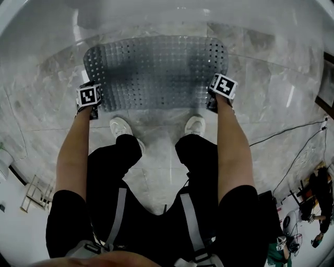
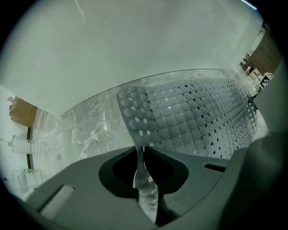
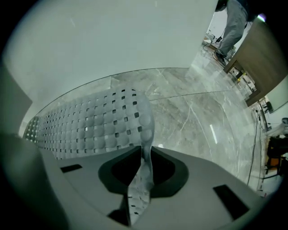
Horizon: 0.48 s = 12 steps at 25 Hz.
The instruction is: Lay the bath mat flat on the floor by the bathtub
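Note:
A grey perforated bath mat is spread over the marble floor, with its far edge along the white bathtub wall. My left gripper is shut on the mat's near left corner, my right gripper on the near right corner. In the left gripper view the mat runs up out of the pinched jaws of the left gripper and away to the right. From the right gripper, the mat stretches off to the left. Both held corners are lifted and curl upward.
My white shoes stand just behind the mat's near edge. Cables cross the floor at the right. A person stands far off beside a wooden cabinet. White items sit at the far left.

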### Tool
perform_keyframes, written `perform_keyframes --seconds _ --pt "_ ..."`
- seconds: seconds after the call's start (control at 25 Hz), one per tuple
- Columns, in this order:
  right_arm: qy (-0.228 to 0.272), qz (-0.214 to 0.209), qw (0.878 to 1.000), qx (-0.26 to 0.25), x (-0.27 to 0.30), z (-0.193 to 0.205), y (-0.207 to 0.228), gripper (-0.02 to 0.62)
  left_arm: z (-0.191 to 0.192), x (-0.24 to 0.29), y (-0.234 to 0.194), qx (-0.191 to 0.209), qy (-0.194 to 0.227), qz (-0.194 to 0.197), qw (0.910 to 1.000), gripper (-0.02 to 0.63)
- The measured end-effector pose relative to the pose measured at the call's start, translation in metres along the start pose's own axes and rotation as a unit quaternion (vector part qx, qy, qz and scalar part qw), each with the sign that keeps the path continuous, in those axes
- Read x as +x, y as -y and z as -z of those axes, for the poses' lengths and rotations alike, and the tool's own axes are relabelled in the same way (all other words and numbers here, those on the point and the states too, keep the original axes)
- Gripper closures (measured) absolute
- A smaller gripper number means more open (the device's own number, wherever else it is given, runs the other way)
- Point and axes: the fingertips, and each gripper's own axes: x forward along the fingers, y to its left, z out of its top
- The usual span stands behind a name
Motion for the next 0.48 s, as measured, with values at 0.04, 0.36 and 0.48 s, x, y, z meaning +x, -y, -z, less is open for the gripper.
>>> perform_keyframes --seconds 0.04,0.36,0.48 --pt "-0.006 0.01 1.0 -0.002 0.002 0.001 0.007 0.554 0.003 0.006 -0.005 -0.007 -0.004 -0.005 1.0 0.569" --pt "0.099 -0.025 0.994 -0.04 -0.068 -0.014 -0.008 0.48 0.0 -0.071 -0.028 -0.013 0.048 -0.056 0.9972 0.405" --pt "0.14 -0.069 0.98 -0.122 -0.157 -0.007 -0.042 0.564 -0.001 -0.147 -0.002 -0.042 0.092 0.007 0.9949 0.428"
